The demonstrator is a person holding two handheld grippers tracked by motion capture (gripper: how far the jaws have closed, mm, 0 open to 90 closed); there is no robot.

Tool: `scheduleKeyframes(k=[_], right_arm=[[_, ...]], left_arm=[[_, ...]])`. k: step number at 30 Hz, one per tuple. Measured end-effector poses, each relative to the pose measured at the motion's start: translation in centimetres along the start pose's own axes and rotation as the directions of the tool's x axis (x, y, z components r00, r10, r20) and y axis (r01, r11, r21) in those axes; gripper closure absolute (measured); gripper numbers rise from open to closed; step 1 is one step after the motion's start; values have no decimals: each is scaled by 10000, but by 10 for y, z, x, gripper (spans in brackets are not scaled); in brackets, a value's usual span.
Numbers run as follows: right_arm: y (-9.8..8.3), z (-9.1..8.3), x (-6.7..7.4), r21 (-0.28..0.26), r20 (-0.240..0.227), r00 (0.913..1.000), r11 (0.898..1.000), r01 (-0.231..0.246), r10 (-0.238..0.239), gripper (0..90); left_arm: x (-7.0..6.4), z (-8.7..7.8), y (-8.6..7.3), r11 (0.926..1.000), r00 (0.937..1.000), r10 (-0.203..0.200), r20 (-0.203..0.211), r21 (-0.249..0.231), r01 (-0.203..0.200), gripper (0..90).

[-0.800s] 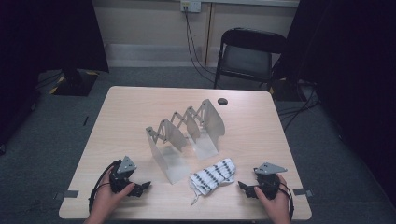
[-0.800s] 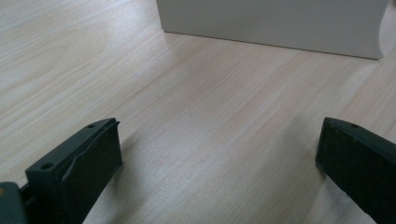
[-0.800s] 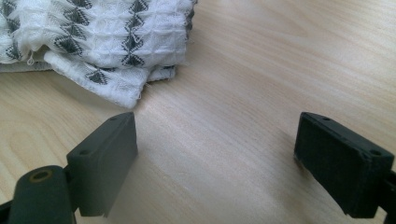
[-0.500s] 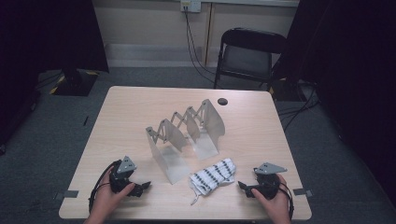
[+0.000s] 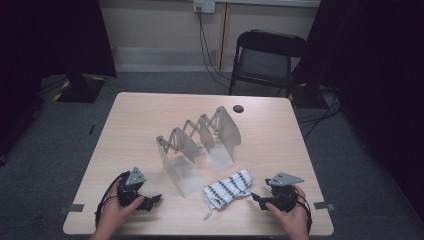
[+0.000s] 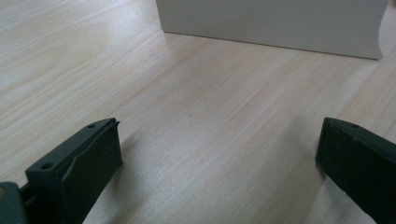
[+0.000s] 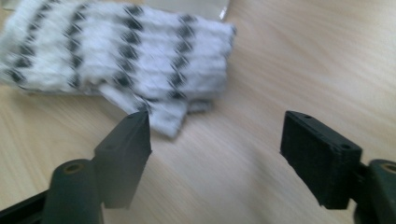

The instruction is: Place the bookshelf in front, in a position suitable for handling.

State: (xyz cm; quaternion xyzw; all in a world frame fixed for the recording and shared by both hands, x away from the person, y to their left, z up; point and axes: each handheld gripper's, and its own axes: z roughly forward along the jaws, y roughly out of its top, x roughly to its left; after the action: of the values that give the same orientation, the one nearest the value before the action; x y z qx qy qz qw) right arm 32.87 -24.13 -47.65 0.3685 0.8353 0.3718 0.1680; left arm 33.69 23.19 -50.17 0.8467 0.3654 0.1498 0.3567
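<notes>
A white knitted sock with black markings (image 5: pixel 227 189) (image 7: pixel 116 56) lies flat near the table's front edge, right of centre. My right gripper (image 5: pixel 255 197) (image 7: pixel 217 123) rests low on the table just right of it, open, with bare wood between the jaws; its left fingertip (image 7: pixel 135 130) sits close to the sock's nearest corner. My left gripper (image 5: pixel 154 199) (image 6: pixel 219 135) is at the front left, open wide over bare wood, pointing at the lower edge of the rack's front panel (image 6: pixel 271 23). A grey metal accordion rack (image 5: pixel 197 145) stands mid-table behind the sock.
The light wooden table (image 5: pixel 140 125) carries a small black round disc (image 5: pixel 238 108) near its far edge. A black folding chair (image 5: pixel 270 55) stands behind the table, with cables on the floor at the right. Dark curtains flank both sides.
</notes>
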Motion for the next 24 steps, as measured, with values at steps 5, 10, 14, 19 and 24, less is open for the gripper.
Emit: scheduleKeyframes(k=[5, 10, 14, 19, 24], right_arm=[[14, 7, 11, 62, -331, 9976, 9981, 619, -616, 366], [22, 11, 12, 2, -478, 9972, 9983, 582, -582, 467], [25, 14, 13, -8, -530, 9971, 9985, 555, -555, 507], [26, 24, 17, 406, -786, 9942, 9962, 765, -731, 551], [27, 28, 10, 507, -677, 9954, 9961, 720, -685, 603]], left_arm=[[0, 0, 0, 10000, 10000, 1, 1, 1, -1, 0], [0, 0, 0, 10000, 10000, -1, 3, -2, 1, 0], [0, 0, 0, 10000, 10000, 0, 1, 0, 0, 0], [0, 0, 0, 10000, 10000, 2, 2, 1, -2, 0], [0, 0, 0, 10000, 10000, 25, -5, 17, -25, 0]])
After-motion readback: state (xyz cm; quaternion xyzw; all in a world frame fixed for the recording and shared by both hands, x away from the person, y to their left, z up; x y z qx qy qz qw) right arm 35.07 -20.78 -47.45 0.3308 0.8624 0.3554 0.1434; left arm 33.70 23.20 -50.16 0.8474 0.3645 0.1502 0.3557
